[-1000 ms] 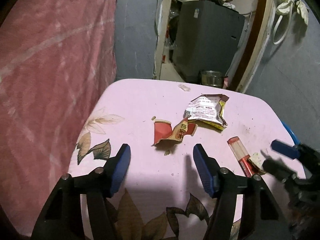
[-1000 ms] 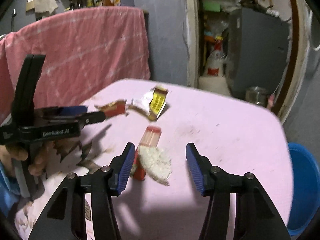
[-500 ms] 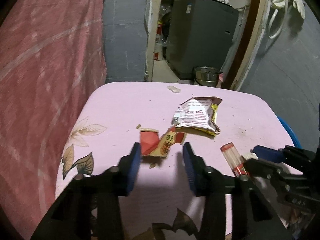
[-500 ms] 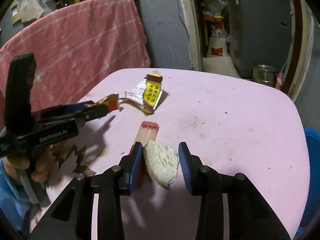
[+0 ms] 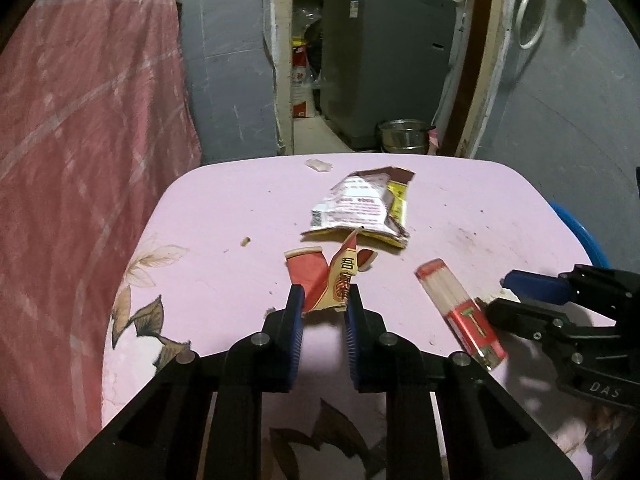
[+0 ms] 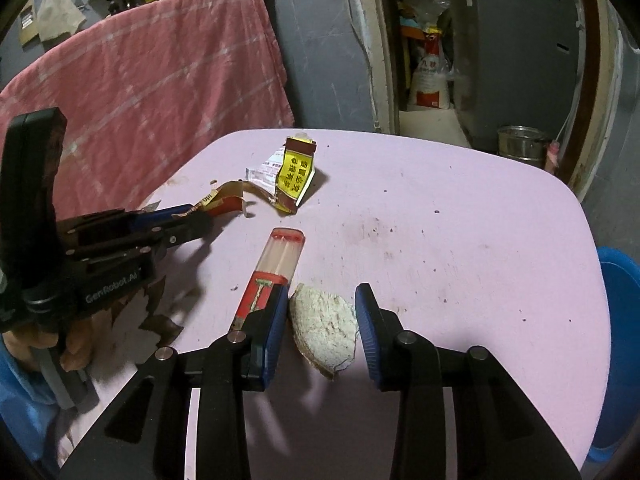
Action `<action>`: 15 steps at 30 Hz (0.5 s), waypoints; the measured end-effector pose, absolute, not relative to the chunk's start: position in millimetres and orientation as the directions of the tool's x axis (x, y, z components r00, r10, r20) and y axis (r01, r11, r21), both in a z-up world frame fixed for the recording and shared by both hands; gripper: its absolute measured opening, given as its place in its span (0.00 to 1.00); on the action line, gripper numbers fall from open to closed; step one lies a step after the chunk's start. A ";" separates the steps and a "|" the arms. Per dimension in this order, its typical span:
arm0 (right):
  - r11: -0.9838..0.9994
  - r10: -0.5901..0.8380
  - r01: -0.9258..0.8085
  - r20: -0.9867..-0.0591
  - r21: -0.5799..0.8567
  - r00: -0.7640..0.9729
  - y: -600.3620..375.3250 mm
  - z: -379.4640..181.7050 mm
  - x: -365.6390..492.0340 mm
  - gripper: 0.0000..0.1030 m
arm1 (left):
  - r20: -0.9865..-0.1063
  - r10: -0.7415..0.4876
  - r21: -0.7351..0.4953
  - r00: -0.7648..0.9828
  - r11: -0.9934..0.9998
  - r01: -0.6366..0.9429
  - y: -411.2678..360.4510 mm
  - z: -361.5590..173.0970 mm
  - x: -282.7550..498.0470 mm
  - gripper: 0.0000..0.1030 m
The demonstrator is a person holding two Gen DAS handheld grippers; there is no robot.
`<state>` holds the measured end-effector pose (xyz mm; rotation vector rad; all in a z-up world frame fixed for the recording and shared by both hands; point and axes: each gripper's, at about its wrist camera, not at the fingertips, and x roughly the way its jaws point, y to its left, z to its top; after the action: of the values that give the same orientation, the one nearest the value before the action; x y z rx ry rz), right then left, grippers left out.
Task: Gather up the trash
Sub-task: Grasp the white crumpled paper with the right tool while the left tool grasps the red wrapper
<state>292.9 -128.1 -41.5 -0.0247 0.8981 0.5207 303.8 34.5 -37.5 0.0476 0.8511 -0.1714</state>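
Observation:
A torn red-and-tan wrapper [image 5: 320, 276] lies on the pink table [image 5: 224, 216]. My left gripper [image 5: 325, 298] has its jaws closing, and both pads press the wrapper's near edge, which buckles upward. In the right wrist view the left gripper [image 6: 200, 216] pinches that wrapper [image 6: 224, 196]. My right gripper [image 6: 320, 316] is shut on a white crumbly chunk [image 6: 324, 328], one pad on each side. A red-capped tube of white sticks [image 6: 280, 256] lies just left of its left finger. In the left wrist view, the right gripper [image 5: 508, 294] is beside the tube [image 5: 452, 300].
A silver-and-yellow snack packet [image 5: 356, 208] lies beyond the wrapper, and a small pale scrap [image 5: 318, 165] sits at the far edge. A blue bin [image 6: 620, 320] stands off the table's right side. Pink cloth [image 5: 80, 140] hangs left. A hand [image 6: 76, 344] holds the left gripper.
My left gripper moved forward onto the red wrapper and its jaws narrowed around it. The right jaws narrowed from wide apart onto the white chunk.

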 end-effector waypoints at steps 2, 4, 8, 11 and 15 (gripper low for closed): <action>0.876 0.419 -0.444 -0.753 0.188 0.507 -126.1 -41.5 290.7 0.32 | -0.754 -0.132 -0.029 0.644 0.985 0.168 33.3 -37.8 300.1 0.15; 0.875 0.419 -0.447 -0.753 0.186 0.507 -127.4 -41.6 287.6 0.33 | -0.754 -0.134 -0.035 0.643 0.986 0.163 33.3 -37.9 295.8 0.15; 0.871 0.427 -0.455 -0.747 0.187 0.510 -131.9 -42.1 279.6 0.40 | -0.757 -0.134 -0.053 0.639 0.988 0.144 32.6 -39.0 286.1 0.15; 0.864 0.435 -0.468 -0.740 0.184 0.513 -134.7 -42.3 270.7 0.44 | -0.753 -0.144 -0.065 0.642 0.987 0.144 30.1 -39.0 274.6 0.15; 0.861 0.427 -0.485 -0.738 0.153 0.523 -133.7 -43.3 264.8 0.45 | -0.755 -0.142 -0.073 0.641 0.988 0.134 27.1 -38.3 262.0 0.15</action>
<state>264.8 -133.7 -43.3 -0.0747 0.8615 0.5465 262.0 27.1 -38.3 -0.0105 0.8613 -0.1572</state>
